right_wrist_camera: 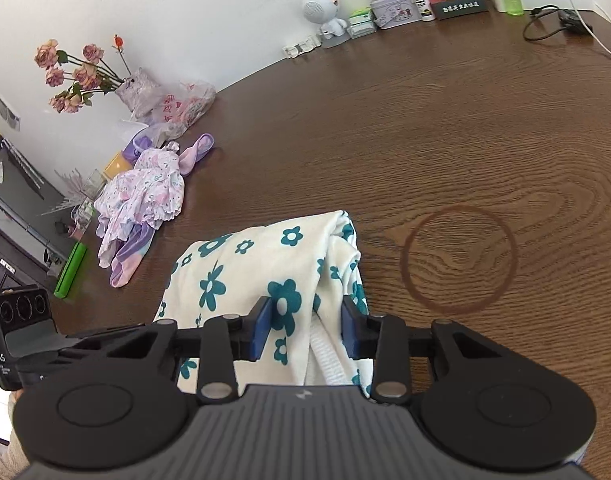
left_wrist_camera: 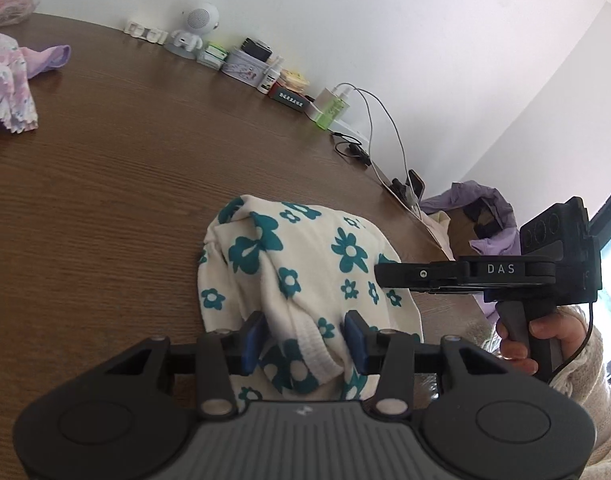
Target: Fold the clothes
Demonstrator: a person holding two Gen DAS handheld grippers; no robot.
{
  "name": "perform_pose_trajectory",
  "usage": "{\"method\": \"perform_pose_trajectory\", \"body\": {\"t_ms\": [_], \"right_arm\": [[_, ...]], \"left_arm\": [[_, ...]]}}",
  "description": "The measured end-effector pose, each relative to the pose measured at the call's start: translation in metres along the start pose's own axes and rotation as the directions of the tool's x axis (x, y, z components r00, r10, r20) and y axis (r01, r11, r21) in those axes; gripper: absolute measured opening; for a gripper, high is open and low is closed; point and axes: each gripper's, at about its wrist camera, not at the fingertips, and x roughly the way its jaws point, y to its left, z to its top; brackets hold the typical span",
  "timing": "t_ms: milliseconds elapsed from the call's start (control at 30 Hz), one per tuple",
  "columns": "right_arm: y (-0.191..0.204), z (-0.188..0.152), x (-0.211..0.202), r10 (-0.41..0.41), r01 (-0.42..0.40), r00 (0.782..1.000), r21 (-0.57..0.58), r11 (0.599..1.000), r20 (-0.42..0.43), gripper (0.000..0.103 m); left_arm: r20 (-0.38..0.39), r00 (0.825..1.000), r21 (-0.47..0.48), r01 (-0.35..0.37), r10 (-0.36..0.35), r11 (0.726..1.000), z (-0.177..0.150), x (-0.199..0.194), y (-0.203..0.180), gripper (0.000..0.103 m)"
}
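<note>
Cream garment with teal flowers (left_wrist_camera: 305,264), bunched on brown wooden table (left_wrist_camera: 105,200); ribbed hem clamped in left gripper (left_wrist_camera: 305,330), opposite fold clamped in right gripper (right_wrist_camera: 307,326).

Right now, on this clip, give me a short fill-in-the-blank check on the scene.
1. The cream garment bears teal ____ prints.
2. The left gripper and right gripper both straddle the ____ garment.
3. The ring stain marks the ____ table.

Missing words: flower; cream; wooden
</note>
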Motion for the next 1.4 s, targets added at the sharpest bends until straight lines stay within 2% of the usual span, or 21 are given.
{"method": "perform_pose_trajectory", "body": {"t_ms": [100, 233, 333, 400, 500, 567, 600, 700, 867, 933, 1000, 1033, 1167, 1300, 1400], "right_arm": [[0.002, -0.001, 0.002, -0.002, 0.002, 1.0, -0.023, 1.0, -0.009, 0.035], [0.006, 0.002, -0.008, -0.009, 0.011, 1.0, -0.054, 0.998, 0.026, 0.037], [0.018, 0.01, -0.027, -0.039, 0.053, 0.993, -0.128, 0.99, 0.109, 0.037], [0.03, 0.016, -0.032, -0.024, 0.05, 0.99, -0.189, 0.981, 0.137, 0.037], [0.049, 0.025, -0.022, -0.013, 0.045, 0.994, -0.287, 0.957, 0.111, 0.032], [0.062, 0.029, -0.007, -0.024, 0.047, 0.997, -0.348, 0.936, 0.069, 0.021], [0.065, 0.03, 0.0, -0.034, 0.05, 0.998, -0.369, 0.928, 0.051, 0.02], [0.07, 0.029, 0.021, -0.072, 0.067, 0.997, -0.411, 0.909, 0.004, 0.018], [0.07, 0.019, 0.032, -0.097, 0.079, 0.995, -0.453, 0.888, -0.017, 0.017], [0.071, 0.015, 0.033, -0.106, 0.09, 0.994, -0.47, 0.878, -0.008, 0.017], [0.073, 0.014, 0.024, -0.097, 0.087, 0.995, -0.471, 0.878, 0.004, 0.017], [0.075, 0.015, 0.018, -0.089, 0.083, 0.996, -0.469, 0.879, 0.01, 0.018], [0.081, 0.015, -0.003, -0.068, 0.075, 0.997, -0.47, 0.88, 0.031, 0.019], [0.079, 0.015, 0.007, -0.125, 0.105, 0.992, -0.498, 0.861, -0.007, 0.019], [0.074, 0.015, 0.022, -0.146, 0.099, 0.988, -0.5, 0.86, -0.056, 0.019]], "left_arm": [[0.053, 0.998, -0.046, -0.029, 0.031, 0.999, -0.018, -0.011, -0.003, 0.041], [0.066, 0.996, 0.046, -0.063, 0.059, 0.997, -0.015, -0.014, -0.02, 0.041], [0.078, 0.994, 0.114, -0.088, 0.08, 0.99, -0.013, -0.017, -0.032, 0.04], [0.087, 0.992, 0.159, -0.105, 0.092, 0.982, -0.012, -0.018, -0.04, 0.04], [0.101, 0.989, 0.226, -0.131, 0.111, 0.965, -0.01, -0.021, -0.052, 0.037], [0.111, 0.986, 0.27, -0.149, 0.123, 0.951, -0.008, -0.022, -0.061, 0.01], [0.116, 0.985, 0.291, -0.157, 0.128, 0.944, -0.008, -0.023, -0.065, 0.008], [0.088, 0.983, 0.317, -0.18, 0.16, 0.931, -0.016, -0.014, -0.067, 0.008], [0.067, 0.989, 0.225, -0.144, 0.132, 0.964, -0.023, -0.007, -0.048, 0.008], [0.076, 0.992, 0.211, -0.117, 0.103, 0.971, -0.015, -0.013, -0.048, 0.009], [0.119, 0.99, 0.204, -0.1, 0.077, 0.974, 0.001, -0.02, -0.05, 0.012], [0.125, 0.989, 0.212, -0.105, 0.08, 0.972, 0.009, -0.018, -0.05, 0.015], [0.148, 0.985, 0.243, -0.125, 0.091, 0.962, 0.041, -0.012, -0.052, 0.015], [0.053, 0.989, 0.283, -0.147, 0.137, 0.948, 0.045, 0.014, -0.042, 0.013], [-0.009, 0.986, 0.304, -0.153, 0.164, 0.94, 0.045, 0.03, -0.034, 0.013]]}}
